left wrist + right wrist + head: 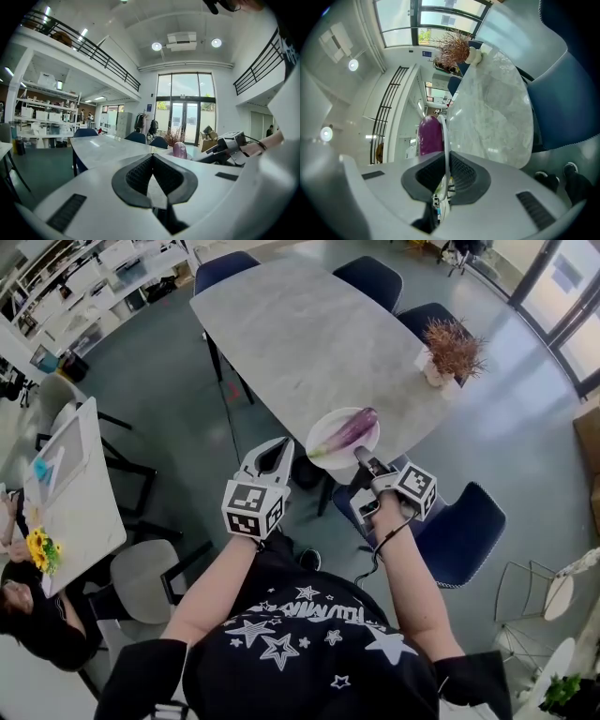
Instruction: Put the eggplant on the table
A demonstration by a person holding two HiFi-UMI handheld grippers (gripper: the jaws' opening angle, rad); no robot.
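Observation:
A purple eggplant (351, 430) lies on a white plate (330, 448) at the near end of the grey marble table (300, 334). My right gripper (361, 458) is shut on the plate's near rim. In the right gripper view the thin plate edge (446, 140) runs between the pads, with the eggplant (430, 136) to its left and the table (497, 108) beyond. My left gripper (278, 449) is just left of the plate, shut and holding nothing. Its view shows the eggplant (179, 150) and the right gripper (229, 143) ahead. I cannot tell whether the plate rests on the table.
A dried plant in a white pot (448, 351) stands at the table's right edge. Dark blue chairs (459, 531) surround the table. A smaller white table with yellow flowers (42, 549) stands at the left, with a person beside it.

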